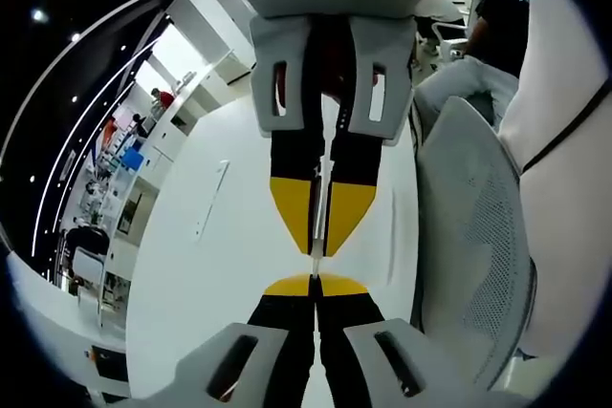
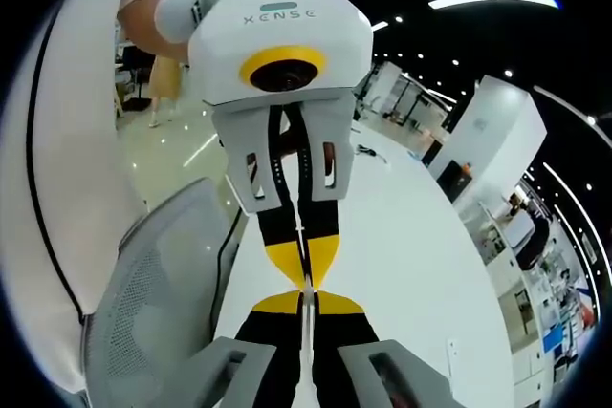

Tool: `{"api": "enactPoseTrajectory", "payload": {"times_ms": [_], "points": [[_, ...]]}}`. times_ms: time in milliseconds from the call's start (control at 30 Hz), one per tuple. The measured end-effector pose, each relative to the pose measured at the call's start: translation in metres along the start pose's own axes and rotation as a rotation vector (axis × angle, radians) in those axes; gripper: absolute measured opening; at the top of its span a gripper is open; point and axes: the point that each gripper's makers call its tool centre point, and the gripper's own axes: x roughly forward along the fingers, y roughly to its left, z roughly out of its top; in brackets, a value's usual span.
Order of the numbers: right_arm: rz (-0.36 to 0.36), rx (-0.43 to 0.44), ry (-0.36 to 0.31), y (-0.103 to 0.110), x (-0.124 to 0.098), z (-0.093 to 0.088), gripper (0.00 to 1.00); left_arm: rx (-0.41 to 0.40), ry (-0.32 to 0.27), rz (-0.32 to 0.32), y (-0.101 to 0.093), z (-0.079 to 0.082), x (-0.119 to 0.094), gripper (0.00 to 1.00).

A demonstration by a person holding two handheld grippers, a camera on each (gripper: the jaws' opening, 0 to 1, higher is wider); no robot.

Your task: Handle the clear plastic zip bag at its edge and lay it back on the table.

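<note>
My two grippers meet tip to tip above the white table (image 1: 215, 265). In the left gripper view my left gripper (image 1: 316, 285) rises from below with its yellow-tipped jaws pressed together. The right gripper (image 1: 316, 251) hangs down from above, jaws also closed. A thin pale sliver, the clear zip bag (image 1: 316, 222) seen edge-on, runs between both pairs of jaws. In the right gripper view my right gripper (image 2: 308, 302) is shut on the same bag edge (image 2: 307, 332), and the left gripper (image 2: 305, 272) faces it from above. The rest of the bag is too thin to make out.
A grey mesh office chair (image 1: 478, 246) (image 2: 163, 293) stands at the table's edge beside the grippers. A person in white clothing (image 1: 564, 131) is close behind it. The long white table (image 2: 411, 265) stretches away, with desks and several people far off.
</note>
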Motion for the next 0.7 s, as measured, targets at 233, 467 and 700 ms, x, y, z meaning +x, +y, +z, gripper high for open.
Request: {"api": "enactPoseTrajectory", "payload": {"times_ms": [233,467,700], "points": [[-0.002,0.001,0.002,0.0002,-0.0003,-0.0003,0.0,0.0,-0.002,-0.001,0.0003,0.0,0.0,0.0],[-0.004,0.006,0.003,0.0009,-0.0011,-0.0009,0.0,0.0,-0.004,-0.003,0.0002,0.0002,0.0006,0.0],[-0.004,0.008,0.005,0.0009,-0.0013,-0.0033,0.0,-0.003,-0.006,-0.006,-0.0002,0.0005,0.0011,0.0]]}}
